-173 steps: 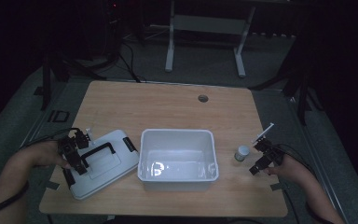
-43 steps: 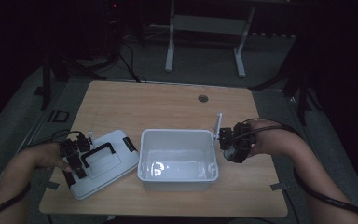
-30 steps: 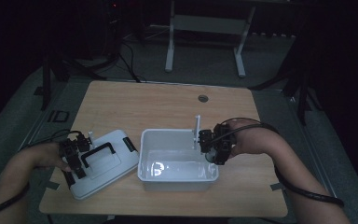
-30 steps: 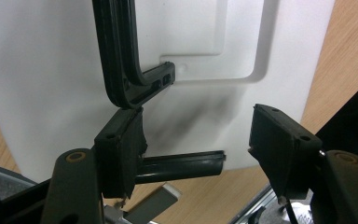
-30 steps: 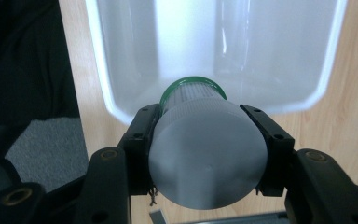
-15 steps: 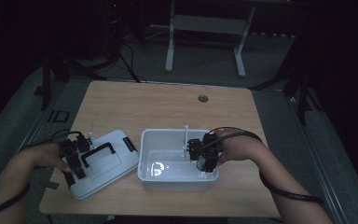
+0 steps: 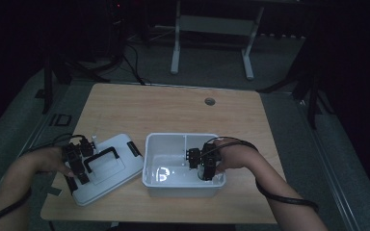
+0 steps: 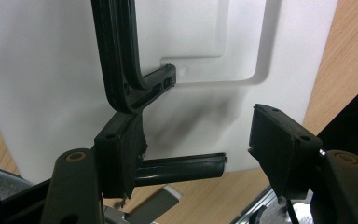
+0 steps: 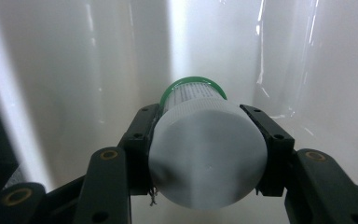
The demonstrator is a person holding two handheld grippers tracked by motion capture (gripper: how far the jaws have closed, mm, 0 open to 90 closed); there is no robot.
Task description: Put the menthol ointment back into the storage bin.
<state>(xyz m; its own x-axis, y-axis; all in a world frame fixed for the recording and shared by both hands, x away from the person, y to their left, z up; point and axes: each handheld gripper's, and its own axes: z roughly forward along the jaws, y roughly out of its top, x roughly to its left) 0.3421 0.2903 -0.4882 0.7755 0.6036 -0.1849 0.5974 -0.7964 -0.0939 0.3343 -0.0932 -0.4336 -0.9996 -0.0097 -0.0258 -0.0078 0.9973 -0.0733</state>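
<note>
A white bin stands on the wooden table at the front middle. My right gripper is down inside its right half, shut on a small jar with a white cap and a green ring; the bin wall rises pale behind it. To the bin's left lies a white lid with a black handle. My left gripper rests over the lid's left end. Its jaws stand open just above the lid, the left one close against the handle's end.
The table has a round cable hole at the back. A thin divider splits the bin. A desk frame and cables stand on the dark floor beyond the table.
My right gripper has carried the jar from the table's right side leftward over the bin's rim and down inside it. The left gripper and the lid have stayed put.
</note>
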